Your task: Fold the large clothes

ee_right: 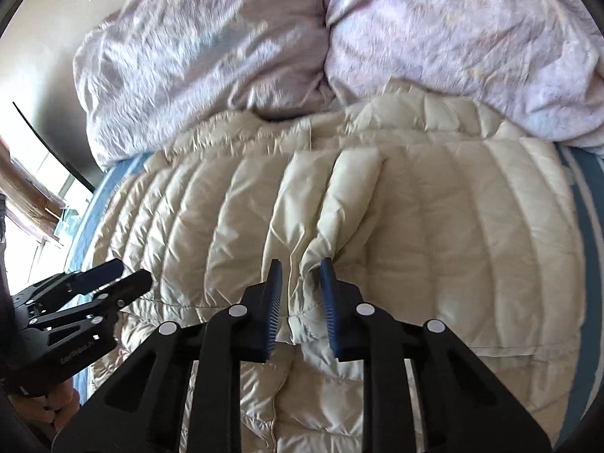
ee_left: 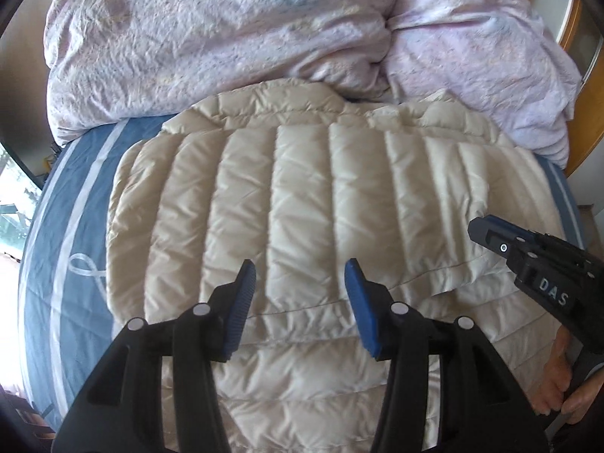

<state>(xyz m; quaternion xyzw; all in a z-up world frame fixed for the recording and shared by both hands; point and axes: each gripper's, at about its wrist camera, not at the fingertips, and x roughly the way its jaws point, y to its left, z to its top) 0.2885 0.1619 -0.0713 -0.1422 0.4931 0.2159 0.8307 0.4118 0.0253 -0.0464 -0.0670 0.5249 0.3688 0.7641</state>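
The cream puffer jacket (ee_left: 302,204) lies flat across the bed (ee_left: 71,226), its far edge against the rumpled duvet (ee_left: 211,37). The right gripper (ee_right: 300,264) has its jaws pinching a raised fold, probably to lift it over; the left gripper (ee_left: 300,268) hovers, jaws spread and empty.

Cream quilted jacket (ee_left: 302,196), blue white-striped sheet (ee_left: 75,207), seemingly lilac-speckled duvet (ee_left: 211,45).

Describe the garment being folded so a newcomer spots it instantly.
Start at the bed with the blue striped sheet. In front of the crumpled lilac duvet lies the cream quilted puffer jacket. Its glossy, stitched, puffy ribs set it apart from the bedding.
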